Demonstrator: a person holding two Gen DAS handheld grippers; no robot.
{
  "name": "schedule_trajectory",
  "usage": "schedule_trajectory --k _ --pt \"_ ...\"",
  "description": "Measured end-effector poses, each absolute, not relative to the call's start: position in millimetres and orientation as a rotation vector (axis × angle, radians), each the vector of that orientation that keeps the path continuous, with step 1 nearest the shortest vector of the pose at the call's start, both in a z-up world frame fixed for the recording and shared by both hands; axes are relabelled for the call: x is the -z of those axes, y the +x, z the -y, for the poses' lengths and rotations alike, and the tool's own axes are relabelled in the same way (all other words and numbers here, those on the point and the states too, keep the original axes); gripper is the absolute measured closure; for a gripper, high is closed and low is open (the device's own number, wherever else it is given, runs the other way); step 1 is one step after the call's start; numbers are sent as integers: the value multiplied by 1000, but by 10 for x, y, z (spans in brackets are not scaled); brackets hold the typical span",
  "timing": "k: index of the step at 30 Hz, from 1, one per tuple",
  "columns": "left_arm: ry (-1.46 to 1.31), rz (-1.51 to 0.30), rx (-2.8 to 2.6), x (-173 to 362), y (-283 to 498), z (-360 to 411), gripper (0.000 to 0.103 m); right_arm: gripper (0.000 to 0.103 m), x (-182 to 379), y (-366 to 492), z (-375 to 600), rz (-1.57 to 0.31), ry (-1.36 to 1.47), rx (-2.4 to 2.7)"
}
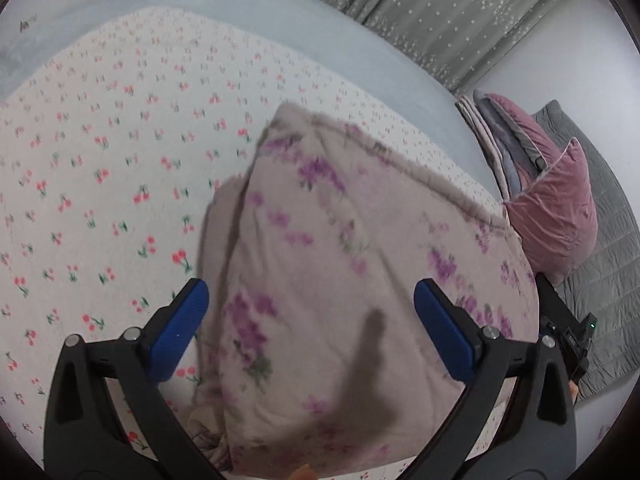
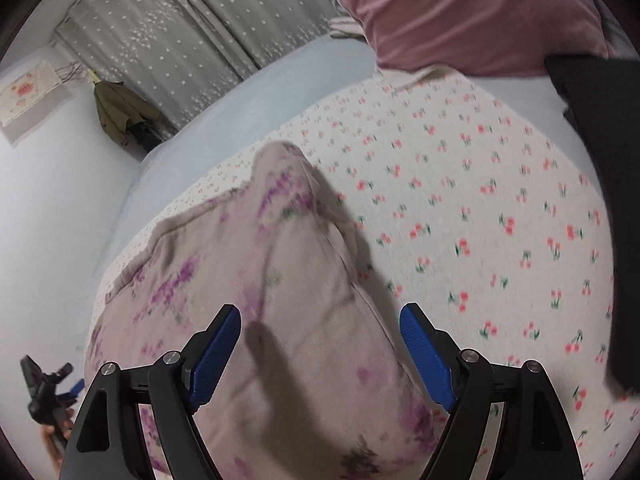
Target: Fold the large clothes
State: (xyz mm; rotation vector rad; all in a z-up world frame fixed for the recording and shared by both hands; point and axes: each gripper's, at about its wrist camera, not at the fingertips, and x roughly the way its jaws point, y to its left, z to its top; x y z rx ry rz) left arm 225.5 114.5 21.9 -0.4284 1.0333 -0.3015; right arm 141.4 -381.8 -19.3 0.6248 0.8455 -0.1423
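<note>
Both grippers, left (image 1: pixel 311 312) and right (image 2: pixel 320 336), spread, empty above folded garment (image 1: pixel 360 280). Fold looks near done; next: smooth or set aside.

Soft matt cloth and hard plastic.

The folded garment (image 1: pixel 360 260) is matt, fuzzy beige cloth with a purple flower print, lying on a matt cherry-print sheet (image 1: pixel 100 160). The pink cushion (image 1: pixel 556 216) has a velvety sheen. Gripper pads (image 1: pixel 180 332) are ribbed blue plastic on black plastic arms with metal pins.
</note>
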Motion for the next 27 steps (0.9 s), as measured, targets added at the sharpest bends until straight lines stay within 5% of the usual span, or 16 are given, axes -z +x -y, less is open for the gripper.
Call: schedule_trajectory --k 19,20,24,27 --pt "-597 -1223 479 364 2523 -1253 1 12 816 2235 4021 -1028 966 -204" --pt "-606 -1211 475 363 2500 -1273 6 14 775 2285 3954 -1043 922 -188" --pt "-567 -1118 493 189 2357 -1248 61 51 537 2277 3752 -1017 816 -177" --pt "-543 -1018 482 -111 2275 -1210 73 59 239 2199 3651 -943 787 -197"
